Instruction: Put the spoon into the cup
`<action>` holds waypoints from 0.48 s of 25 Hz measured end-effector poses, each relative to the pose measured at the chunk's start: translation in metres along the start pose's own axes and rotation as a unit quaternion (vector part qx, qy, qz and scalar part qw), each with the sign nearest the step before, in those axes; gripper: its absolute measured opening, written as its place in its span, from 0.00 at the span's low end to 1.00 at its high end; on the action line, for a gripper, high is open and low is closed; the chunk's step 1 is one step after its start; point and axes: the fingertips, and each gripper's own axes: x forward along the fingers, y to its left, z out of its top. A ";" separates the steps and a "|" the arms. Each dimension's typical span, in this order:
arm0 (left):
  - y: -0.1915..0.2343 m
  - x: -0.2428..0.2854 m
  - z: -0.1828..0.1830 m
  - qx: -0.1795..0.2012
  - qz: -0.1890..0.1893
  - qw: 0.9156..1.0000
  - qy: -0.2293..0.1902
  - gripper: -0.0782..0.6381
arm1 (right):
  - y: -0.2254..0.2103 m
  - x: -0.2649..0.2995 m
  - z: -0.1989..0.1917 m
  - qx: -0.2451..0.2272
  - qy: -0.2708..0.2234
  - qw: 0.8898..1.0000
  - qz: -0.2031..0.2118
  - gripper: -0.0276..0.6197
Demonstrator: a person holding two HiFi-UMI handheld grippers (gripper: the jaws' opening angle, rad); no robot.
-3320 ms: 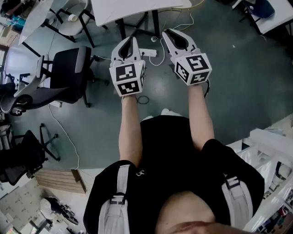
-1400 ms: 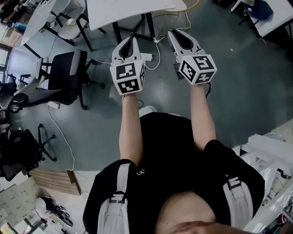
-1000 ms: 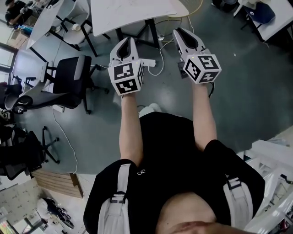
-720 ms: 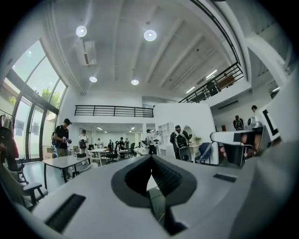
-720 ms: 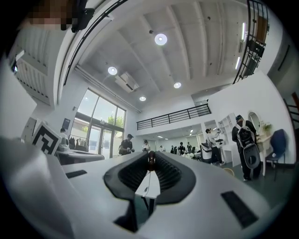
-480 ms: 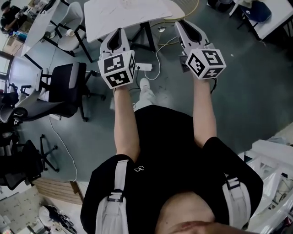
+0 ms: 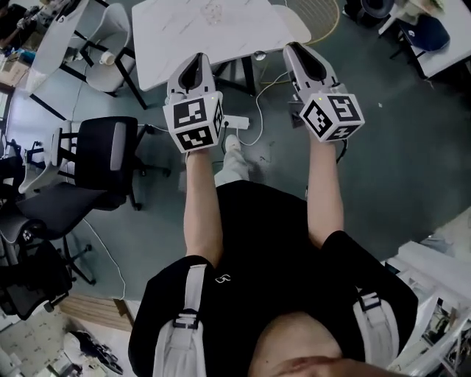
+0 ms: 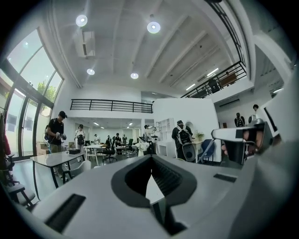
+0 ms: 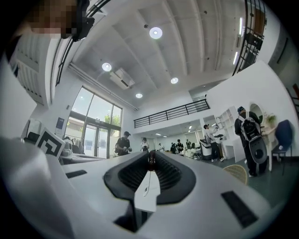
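No spoon shows in any view. My left gripper and right gripper are held out side by side at chest height, pointing level over the grey floor toward a white table. In the left gripper view the left gripper has its jaw tips together with nothing between them. The right gripper looks the same in its own view, tips meeting and nothing held. A small pale cup-like thing sits on a white chair at the far left; I cannot tell what it is.
A black office chair stands left of me, with more chairs behind it. A white power strip and cables lie on the floor under the table. A round wicker thing is beyond the table's right end. Several people stand far off in the hall.
I have walked forward: the white table has come closer and more of its top shows. Both grippers moved along with me and kept their jaws as they were.
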 end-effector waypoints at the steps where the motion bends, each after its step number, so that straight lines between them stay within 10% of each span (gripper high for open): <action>1: 0.011 0.013 -0.003 0.002 0.000 1.000 0.008 0.13 | -0.001 0.018 -0.006 0.007 0.004 1.000 0.002 0.12; 12: 0.120 0.174 -0.039 -0.067 0.003 0.996 0.057 0.13 | -0.033 0.216 -0.059 -0.002 0.084 0.996 0.006 0.12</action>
